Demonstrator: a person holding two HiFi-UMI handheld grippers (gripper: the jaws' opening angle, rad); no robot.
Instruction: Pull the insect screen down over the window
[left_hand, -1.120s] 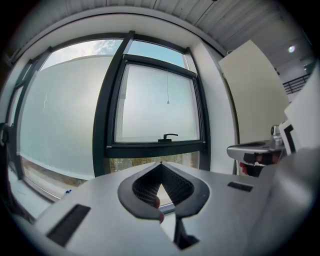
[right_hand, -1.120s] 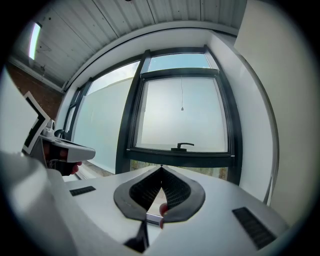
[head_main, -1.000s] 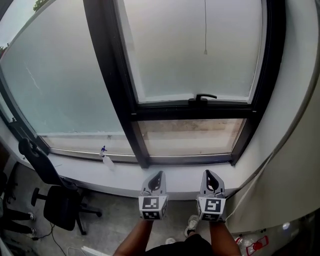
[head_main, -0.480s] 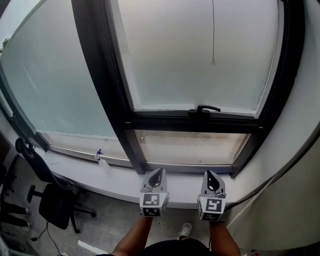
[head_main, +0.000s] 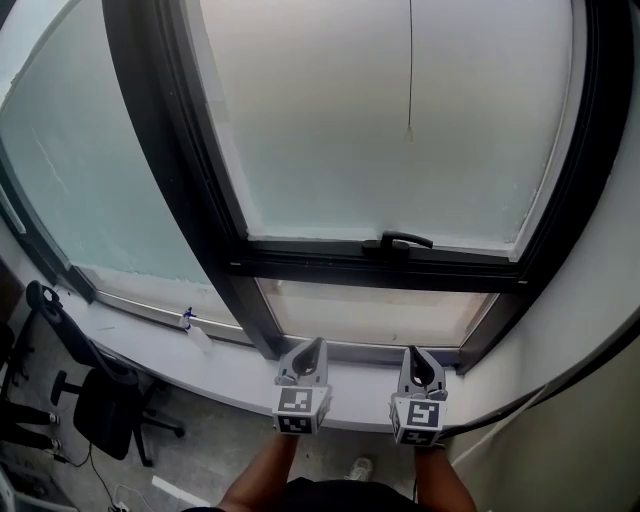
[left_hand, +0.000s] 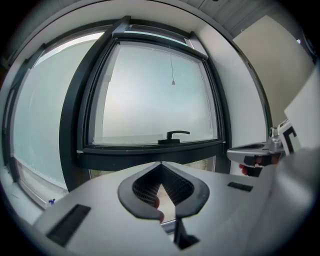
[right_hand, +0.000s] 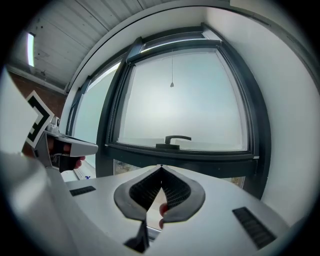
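so the person has just walked up closer to the window (head_main: 400, 150), it fills a lot more of the head view than it did a second ago, and both grippers have come forward from over the floor to hang just over the edge of the windowsill (head_main: 225, 368). the left gripper (head_main: 315, 345) and right gripper (head_main: 413, 353) sit side by side, pointing roughly level at the lower frame, and each has its jaws pressed together with nothing between them, you just see the glass and frame past the tips. the insect screen itself isn't down at all as far as i can tell; it must be rolled up somewhere above the top of the pane, out of sight. all that shows is its thin pull cord (head_main: 410, 70), hanging down the middle of the glass and ending in a little bead well above the black handle (head_main: 400, 240). so my read is this is just the approach. the cord is high above both grippers, so one has to go up and open before anything gets pulled. container wise there's only a small spray bottle (head_main: 198, 335) standing on the sill off to the left. it's too tiny to say whether anything's in it.
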